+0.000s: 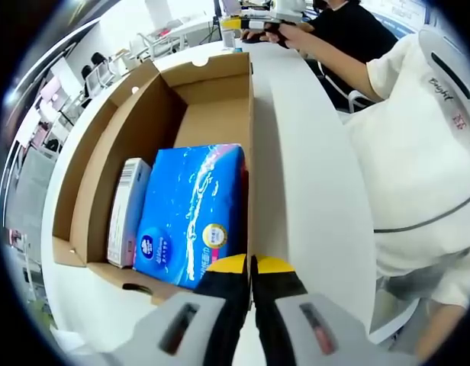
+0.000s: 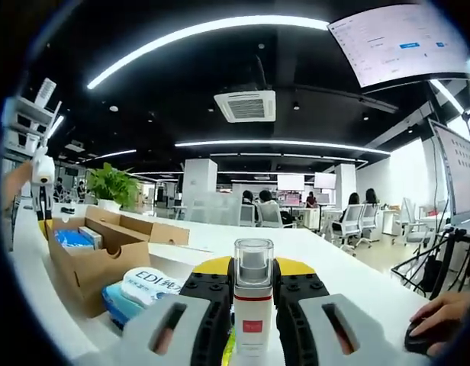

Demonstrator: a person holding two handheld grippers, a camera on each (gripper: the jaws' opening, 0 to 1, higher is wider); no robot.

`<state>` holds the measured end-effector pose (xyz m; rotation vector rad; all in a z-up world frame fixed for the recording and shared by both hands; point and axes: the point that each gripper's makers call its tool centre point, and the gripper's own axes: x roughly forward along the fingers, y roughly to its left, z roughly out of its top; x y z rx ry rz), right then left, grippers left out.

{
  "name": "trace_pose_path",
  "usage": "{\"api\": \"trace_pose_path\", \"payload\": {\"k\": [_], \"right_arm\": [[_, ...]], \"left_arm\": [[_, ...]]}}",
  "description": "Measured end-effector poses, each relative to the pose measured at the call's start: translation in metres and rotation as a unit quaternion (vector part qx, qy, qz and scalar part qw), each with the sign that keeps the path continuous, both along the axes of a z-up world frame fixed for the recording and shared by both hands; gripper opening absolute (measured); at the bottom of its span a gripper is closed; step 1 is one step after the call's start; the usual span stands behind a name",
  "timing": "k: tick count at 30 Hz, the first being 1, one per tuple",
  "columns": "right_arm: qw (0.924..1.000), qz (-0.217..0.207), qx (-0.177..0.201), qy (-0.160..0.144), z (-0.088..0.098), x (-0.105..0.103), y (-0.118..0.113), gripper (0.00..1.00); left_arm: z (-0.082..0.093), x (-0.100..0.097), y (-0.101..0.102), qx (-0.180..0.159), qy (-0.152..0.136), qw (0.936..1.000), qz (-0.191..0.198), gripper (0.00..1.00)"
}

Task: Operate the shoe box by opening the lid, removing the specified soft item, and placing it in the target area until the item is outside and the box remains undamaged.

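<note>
The cardboard shoe box [image 1: 155,114] stands open on the white table [image 1: 311,191], its lid [image 1: 82,152] folded back on the left. Inside lie a blue tissue pack [image 1: 193,210] and a slim white carton [image 1: 128,210]. My left gripper [image 1: 250,267] is shut at the box's near right corner, with the side wall running in between the jaws. My right gripper [image 2: 252,278] is shut on an upright white bottle [image 2: 252,305] with a clear cap and a red label, held above the table. The box [image 2: 90,263] is at the left of the right gripper view.
A white "EDI" soft pack [image 2: 151,284] and a blue pack [image 2: 117,299] lie on the table beside the box. A person in white [image 1: 426,152] stands close at the table's right edge. A hand rests on a mouse [image 2: 433,324]. Potted plant [image 2: 113,187] behind the box.
</note>
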<state>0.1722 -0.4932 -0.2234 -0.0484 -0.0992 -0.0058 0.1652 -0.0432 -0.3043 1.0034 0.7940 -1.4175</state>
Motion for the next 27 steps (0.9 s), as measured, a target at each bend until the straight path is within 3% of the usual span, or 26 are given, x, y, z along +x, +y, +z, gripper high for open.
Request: {"api": "trace_pose_path", "payload": {"k": [5, 11, 27], "right_arm": [[0.9994, -0.007, -0.007, 0.034, -0.02, 0.003, 0.001, 0.18], [0.9998, -0.004, 0.003, 0.021, -0.02, 0.005, 0.0, 0.18], [0.9992, -0.004, 0.002, 0.039, -0.025, 0.008, -0.002, 0.21]], "left_arm": [[0.0, 0.0, 0.0, 0.0, 0.0, 1.0, 0.0, 0.01], [0.0, 0.0, 0.0, 0.0, 0.0, 1.0, 0.0, 0.01], [0.0, 0.0, -0.001, 0.001, 0.0, 1.0, 0.0, 0.01]]}}
